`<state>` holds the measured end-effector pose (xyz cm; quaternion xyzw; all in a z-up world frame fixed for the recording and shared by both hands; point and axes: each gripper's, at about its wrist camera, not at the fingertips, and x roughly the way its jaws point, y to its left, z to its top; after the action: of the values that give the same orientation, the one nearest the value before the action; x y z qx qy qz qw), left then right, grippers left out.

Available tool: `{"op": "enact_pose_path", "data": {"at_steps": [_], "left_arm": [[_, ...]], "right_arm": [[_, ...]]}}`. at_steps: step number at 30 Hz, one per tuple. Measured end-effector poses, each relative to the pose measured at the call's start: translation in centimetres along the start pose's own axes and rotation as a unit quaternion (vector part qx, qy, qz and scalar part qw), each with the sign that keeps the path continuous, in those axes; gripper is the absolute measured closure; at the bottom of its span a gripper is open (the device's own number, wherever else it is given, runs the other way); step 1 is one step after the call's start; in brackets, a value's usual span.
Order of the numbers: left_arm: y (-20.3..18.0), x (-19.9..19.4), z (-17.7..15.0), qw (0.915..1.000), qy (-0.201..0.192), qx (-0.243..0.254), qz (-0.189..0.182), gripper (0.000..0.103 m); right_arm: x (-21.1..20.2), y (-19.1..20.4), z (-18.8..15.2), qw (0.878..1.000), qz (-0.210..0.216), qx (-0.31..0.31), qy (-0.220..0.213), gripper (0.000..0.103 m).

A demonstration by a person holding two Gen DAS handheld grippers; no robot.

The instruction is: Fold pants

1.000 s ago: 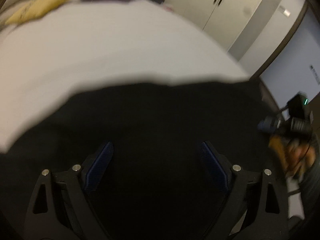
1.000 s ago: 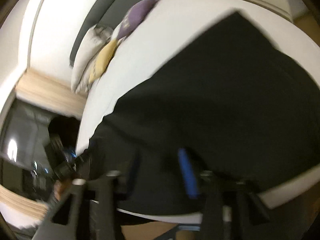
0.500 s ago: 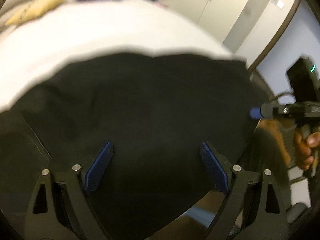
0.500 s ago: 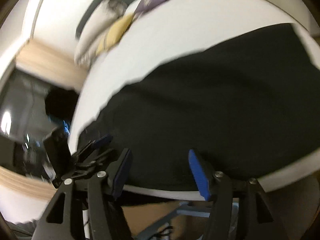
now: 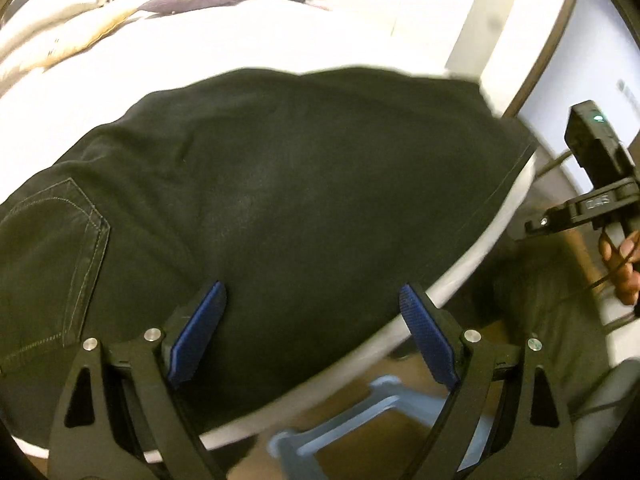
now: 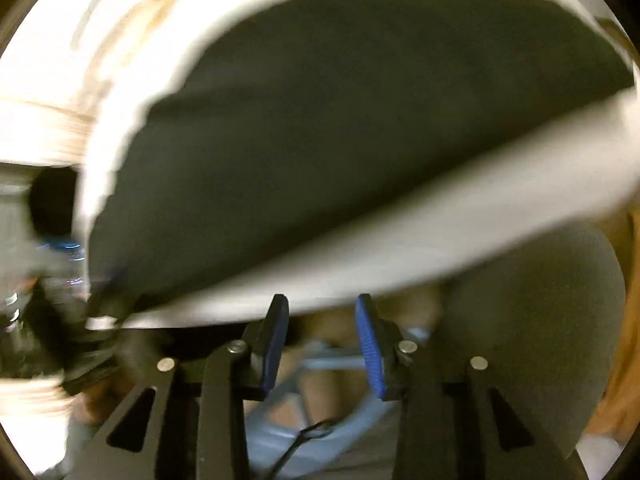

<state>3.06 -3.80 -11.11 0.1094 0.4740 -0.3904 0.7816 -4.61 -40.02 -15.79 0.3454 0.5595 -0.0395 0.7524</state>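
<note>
Black pants (image 5: 304, 184) flat on your white bed (image 5: 240, 44), left gripper (image 5: 312, 320) spread wide and empty, right gripper (image 6: 322, 344) jaws just narrowing, nothing between.

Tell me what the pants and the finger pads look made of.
Pants: dark woven cloth, matte, probably denim or twill; a stitched pocket with pale thread shows. Pads on the left gripper's fingers: blue, ribbed, likely rubber or soft plastic, set on black rigid frames.
</note>
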Motion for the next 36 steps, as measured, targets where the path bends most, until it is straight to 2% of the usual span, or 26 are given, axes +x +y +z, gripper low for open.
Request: {"op": "enact_pose_path", "data": {"at_steps": [1,3,5,6,8,10,11,13,15,18,19,20,22,23,24,27,28,30,31,34,35,36], "left_arm": [[0.0,-0.9,0.1,0.9999,-0.010,-0.006,-0.006,0.015],[-0.6,-2.1,1.6,0.9988,-0.050,0.004,-0.004,0.015],[-1.0,-2.1,3.2,0.9973,-0.073,0.010,0.000,0.015],[-0.7,-1.7,4.1,0.9970,-0.076,0.010,0.005,0.015],[-0.5,0.3,5.2,0.9982,-0.059,0.004,0.011,0.015],[-0.7,3.1,5.6,0.9998,-0.014,-0.001,0.013,0.015],[-0.7,4.2,4.9,0.9999,0.009,0.000,0.014,0.015],[-1.6,4.4,3.4,0.9993,0.000,0.021,0.030,0.015],[-2.3,3.7,2.3,0.9992,-0.003,0.021,0.033,0.015],[-2.9,2.0,2.4,0.9993,-0.011,0.024,0.028,0.014],[-3.0,1.0,3.1,0.9991,-0.030,0.020,0.025,0.014],[-2.8,0.2,3.7,0.9985,-0.043,0.019,0.027,0.014],[-2.9,0.0,5.8,0.9976,-0.057,0.021,0.034,0.014],[-3.0,0.5,6.9,0.9975,-0.054,0.025,0.037,0.014],[-3.1,1.5,8.0,0.9972,-0.049,0.032,0.046,0.014],[-2.9,4.0,10.2,0.9980,-0.021,0.029,0.052,0.014],[-3.1,5.5,10.4,0.9986,-0.007,0.023,0.047,0.014],[-3.2,7.2,9.7,0.9986,0.014,0.018,0.048,0.014],[-3.2,7.3,9.4,0.9987,0.010,0.016,0.047,0.014],[-3.5,7.2,8.8,0.9990,-0.007,0.009,0.042,0.014],[-3.6,7.3,8.8,0.9990,-0.010,0.007,0.043,0.014],[-3.7,7.2,8.7,0.9989,-0.011,0.006,0.045,0.014]], "right_arm": [[-1.2,1.4,0.2,1.000,0.009,-0.022,-0.018,0.060],[-2.8,3.8,1.5,0.996,0.047,-0.053,-0.054,0.047],[-2.5,5.1,2.9,0.992,0.084,-0.063,-0.066,0.045],[-1.8,5.7,3.7,0.991,0.089,-0.066,-0.068,0.045],[0.2,6.4,4.7,0.989,0.112,-0.069,-0.068,0.044],[1.9,5.4,3.9,0.994,0.069,-0.063,-0.054,0.042],[2.5,3.3,3.6,0.996,0.050,-0.052,-0.042,0.043],[2.1,1.2,2.7,0.995,0.075,-0.040,-0.048,0.047],[0.9,-1.2,1.8,0.996,0.067,-0.024,-0.052,0.050],[-2.7,-5.0,1.6,0.995,0.027,0.017,-0.094,0.049],[-4.0,-5.9,1.8,0.993,0.022,0.029,-0.113,0.049],[-5.8,-6.9,2.5,0.988,0.041,0.041,-0.145,0.046],[-6.8,-7.0,3.9,0.980,0.089,0.041,-0.171,0.041],[-6.4,-6.0,5.3,0.977,0.127,0.021,-0.171,0.034],[-5.8,-5.4,6.2,0.975,0.148,0.005,-0.167,0.031],[-1.3,-4.8,9.5,0.976,0.170,-0.002,-0.136,0.031],[-0.2,-5.6,10.2,0.978,0.166,0.009,-0.129,0.034],[0.7,-8.7,11.3,0.974,0.174,0.041,-0.139,0.073],[0.4,-10.2,11.4,0.972,0.178,0.053,-0.146,0.078],[-3.8,-16.8,10.7,0.957,0.149,0.106,-0.226,0.077],[-5.2,-18.8,10.0,0.950,0.135,0.128,-0.249,0.069],[-7.3,-21.4,9.0,0.942,0.118,0.154,-0.272,0.049]]}}
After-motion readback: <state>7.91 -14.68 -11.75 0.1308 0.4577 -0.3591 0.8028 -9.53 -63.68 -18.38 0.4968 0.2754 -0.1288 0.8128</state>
